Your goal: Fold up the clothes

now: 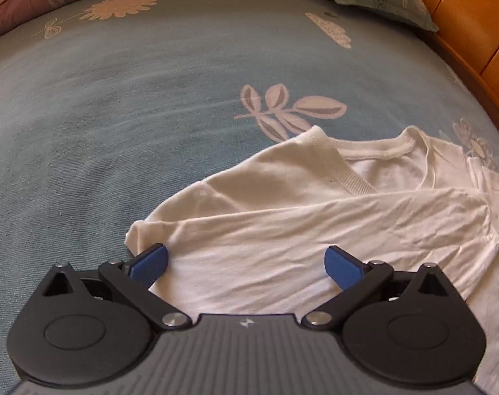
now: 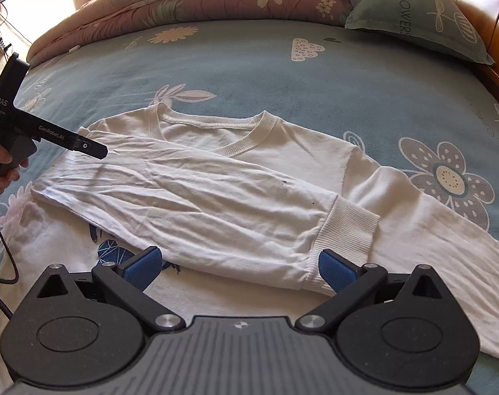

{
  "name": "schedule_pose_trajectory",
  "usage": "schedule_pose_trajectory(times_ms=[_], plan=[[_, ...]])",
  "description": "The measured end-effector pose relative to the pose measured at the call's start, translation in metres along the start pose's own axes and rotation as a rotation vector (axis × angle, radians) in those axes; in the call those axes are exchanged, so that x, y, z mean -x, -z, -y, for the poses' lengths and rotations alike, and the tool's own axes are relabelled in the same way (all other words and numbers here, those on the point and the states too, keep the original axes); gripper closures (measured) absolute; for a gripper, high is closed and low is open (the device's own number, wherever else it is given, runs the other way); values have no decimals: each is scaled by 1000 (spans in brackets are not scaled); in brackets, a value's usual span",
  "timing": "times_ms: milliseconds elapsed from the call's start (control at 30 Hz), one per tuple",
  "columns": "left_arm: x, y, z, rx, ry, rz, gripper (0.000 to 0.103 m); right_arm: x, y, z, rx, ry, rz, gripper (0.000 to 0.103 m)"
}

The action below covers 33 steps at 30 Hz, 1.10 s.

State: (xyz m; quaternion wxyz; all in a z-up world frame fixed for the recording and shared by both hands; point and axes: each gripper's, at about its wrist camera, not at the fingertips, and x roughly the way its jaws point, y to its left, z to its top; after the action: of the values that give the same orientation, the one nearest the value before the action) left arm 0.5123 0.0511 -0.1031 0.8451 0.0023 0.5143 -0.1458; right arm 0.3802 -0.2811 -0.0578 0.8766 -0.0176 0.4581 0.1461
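White sweatshirt [image 2: 216, 177] flat on the blue floral bedsheet [image 2: 249, 65], one sleeve [image 2: 190, 204] folded across its chest, hiding most of a dark blue print [image 2: 112, 251]. Left gripper [image 1: 246, 265] and right gripper [image 2: 237, 263]: jaws apart, holding nothing. Left gripper's body reads "DAS", "GenRobot.AI"; pillow [image 2: 413, 13] reads "FLOWERS". Its holder's hand [image 2: 2, 168] is cut off.

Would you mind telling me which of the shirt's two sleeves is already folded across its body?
The sleeve lying diagonally over the chest, its ribbed cuff near the right gripper. The other sleeve extends outward on the bedsheet.
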Motion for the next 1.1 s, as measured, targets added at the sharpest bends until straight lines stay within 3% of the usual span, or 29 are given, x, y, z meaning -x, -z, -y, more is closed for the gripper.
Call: schedule_pose_trajectory(times_ms=[67, 200, 300, 367, 467, 533, 633, 800, 933, 1100], plan=[[8, 0, 2, 4, -46, -9, 2, -1, 0, -2, 1, -4, -2, 0], [24, 3, 13, -23, 38, 8, 2, -3, 1, -8, 7, -19, -16, 0], [22, 11, 27, -55, 98, -24, 2, -6, 6, -18, 15, -47, -42, 0], [19, 20, 31, -74, 97, -54, 2, -7, 10, -24, 21, -66, -60, 0], [18, 38, 23, -55, 37, -90, 2, -11, 18, -33, 33, -97, -98, 0], [26, 42, 18, -33, 14, -81, 2, -17, 25, -35, 31, -99, -128, 0], [42, 45, 23, -40, 40, -52, 2, -23, 35, -38, 35, -84, -145, 0], [33, 56, 55, -189, 73, -88, 2, -27, 38, -49, 80, -34, -146, 0], [25, 66, 67, -212, 18, -116, 2, -29, 41, -55, 146, -4, -152, 0], [38, 63, 79, -186, 41, -80, 2, -20, 35, -47, 105, -31, -154, 0]])
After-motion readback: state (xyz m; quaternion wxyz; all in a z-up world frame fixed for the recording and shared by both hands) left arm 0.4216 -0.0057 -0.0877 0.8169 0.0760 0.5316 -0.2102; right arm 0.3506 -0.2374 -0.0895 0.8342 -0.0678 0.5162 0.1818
